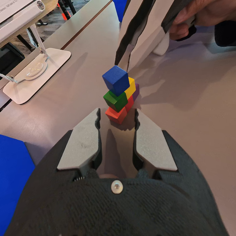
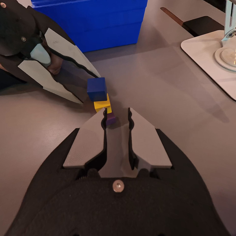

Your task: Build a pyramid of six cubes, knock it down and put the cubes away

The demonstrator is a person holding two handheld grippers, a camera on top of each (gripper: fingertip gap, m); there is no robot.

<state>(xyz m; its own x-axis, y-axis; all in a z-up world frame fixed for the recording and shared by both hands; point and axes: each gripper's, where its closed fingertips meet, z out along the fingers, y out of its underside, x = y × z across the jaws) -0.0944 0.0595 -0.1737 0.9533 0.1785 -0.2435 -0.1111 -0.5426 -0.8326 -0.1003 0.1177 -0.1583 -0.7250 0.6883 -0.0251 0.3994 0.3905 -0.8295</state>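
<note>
Six coloured cubes stand as a pyramid on the grey table, seen end-on. In the left wrist view the blue cube (image 1: 115,80) is on top, turned a little askew. The green cube (image 1: 115,100) and the yellow cube (image 1: 131,89) are under it. The orange cube (image 1: 115,114), the red cube (image 1: 129,104) and the purple cube (image 1: 136,91) are at the bottom. My left gripper (image 1: 117,114) is open and empty, its tips beside the orange cube. My right gripper (image 2: 116,111) is open and empty at the pyramid's other end, by the yellow cube (image 2: 102,105) and purple cube (image 2: 111,120).
A blue bin (image 2: 89,25) stands behind the left gripper (image 2: 90,89); a blue box edge (image 1: 12,166) shows at lower left. A white stand base (image 1: 38,71) lies left of the cubes and also shows in the right wrist view (image 2: 204,53). A hand (image 1: 204,16) holds the right gripper (image 1: 122,65). My left gripper's tips are some 4 centimetres from the blue cube (image 1: 115,80). My right wrist view (image 2: 89,81) looks at it from another angle.
</note>
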